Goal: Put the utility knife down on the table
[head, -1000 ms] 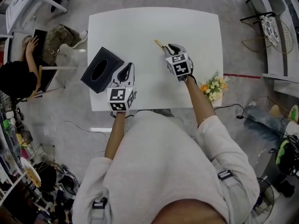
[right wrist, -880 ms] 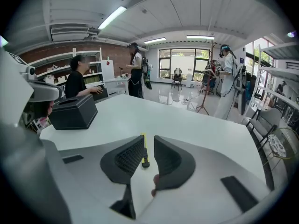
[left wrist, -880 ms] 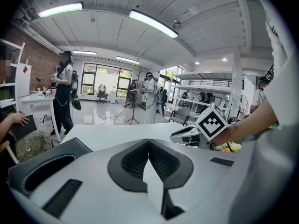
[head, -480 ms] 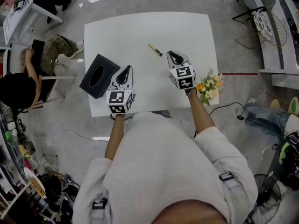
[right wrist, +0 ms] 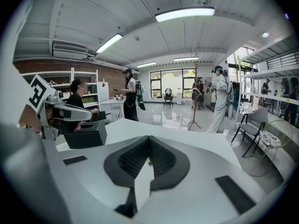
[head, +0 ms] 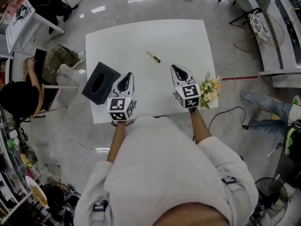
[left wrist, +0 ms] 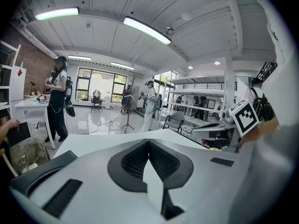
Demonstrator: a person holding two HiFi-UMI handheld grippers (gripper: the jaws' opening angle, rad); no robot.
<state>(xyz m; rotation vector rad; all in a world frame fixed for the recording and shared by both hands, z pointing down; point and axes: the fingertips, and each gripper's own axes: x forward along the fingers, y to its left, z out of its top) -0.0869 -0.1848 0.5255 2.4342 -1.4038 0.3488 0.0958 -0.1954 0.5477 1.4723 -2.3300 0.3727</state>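
The utility knife [head: 153, 56], slim and yellow-black, lies flat on the white table [head: 141, 32], past its middle. My right gripper [head: 174, 68] has its tips a short way nearer me and to the right of the knife, jaws shut with nothing between them. In the right gripper view a sliver of the knife [right wrist: 149, 162] shows below the closed tips of that gripper [right wrist: 148, 138]. My left gripper [head: 128, 74] hovers near the table's front edge, shut and empty. Its closed jaws [left wrist: 148, 141] point across the bare tabletop in the left gripper view.
A black tissue box [head: 99, 83] sits at the table's front left corner, just left of the left gripper, and shows again as the tissue box [right wrist: 85, 133]. A small bunch of flowers [head: 209, 89] stands at the front right corner. A person [head: 21, 95] sits at a desk to the left.
The right gripper let go of the knife and drew back toward me. The knife now lies alone on the table. The left gripper has barely moved.
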